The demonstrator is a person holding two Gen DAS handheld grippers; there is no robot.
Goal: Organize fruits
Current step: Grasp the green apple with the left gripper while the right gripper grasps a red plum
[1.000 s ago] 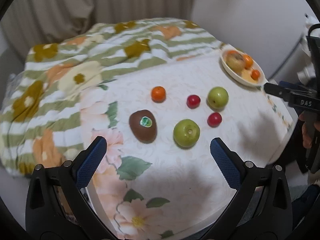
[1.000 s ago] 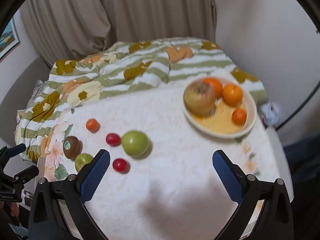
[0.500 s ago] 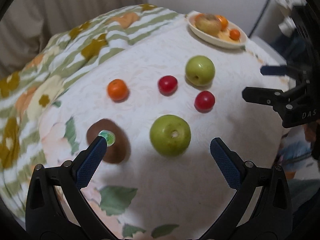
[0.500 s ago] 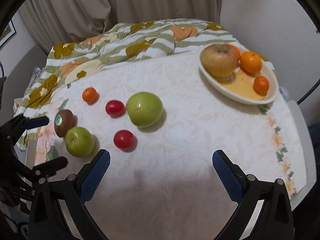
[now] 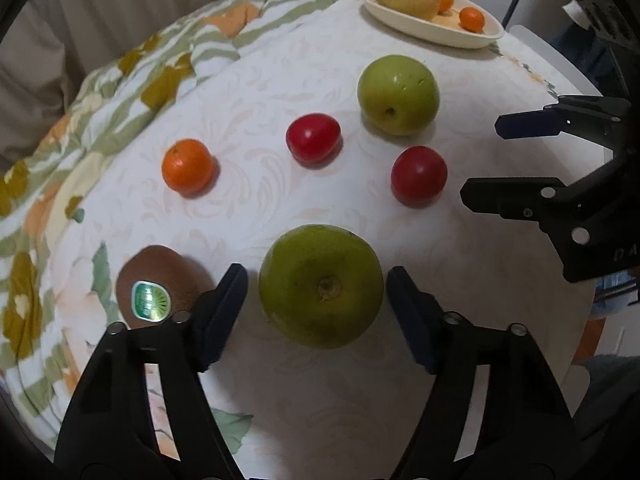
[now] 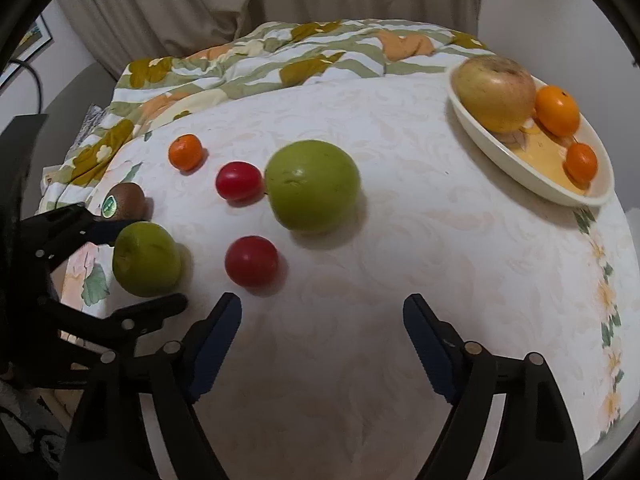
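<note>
My left gripper (image 5: 316, 288) is open, its fingers on either side of a green apple (image 5: 320, 286) on the white cloth, with small gaps; it also shows in the right wrist view (image 6: 146, 258). A kiwi (image 5: 160, 286) lies just left of it. Beyond lie a tangerine (image 5: 187, 166), two red fruits (image 5: 313, 137) (image 5: 418, 175) and a second green apple (image 5: 398, 94). My right gripper (image 6: 322, 322) is open and empty over bare cloth, near a red fruit (image 6: 251, 261). A cream plate (image 6: 500, 144) at the far right holds a yellowish apple (image 6: 496, 94) and two tangerines.
The round table (image 6: 400, 280) has a white patterned cloth. A flowered, striped quilt (image 6: 280, 60) lies bunched behind it, with curtains and a wall beyond. The table's right edge drops off near the plate.
My left gripper has moved forward and down to the near green apple and narrowed around it. My right gripper has moved closer to the fruits and narrowed a little.
</note>
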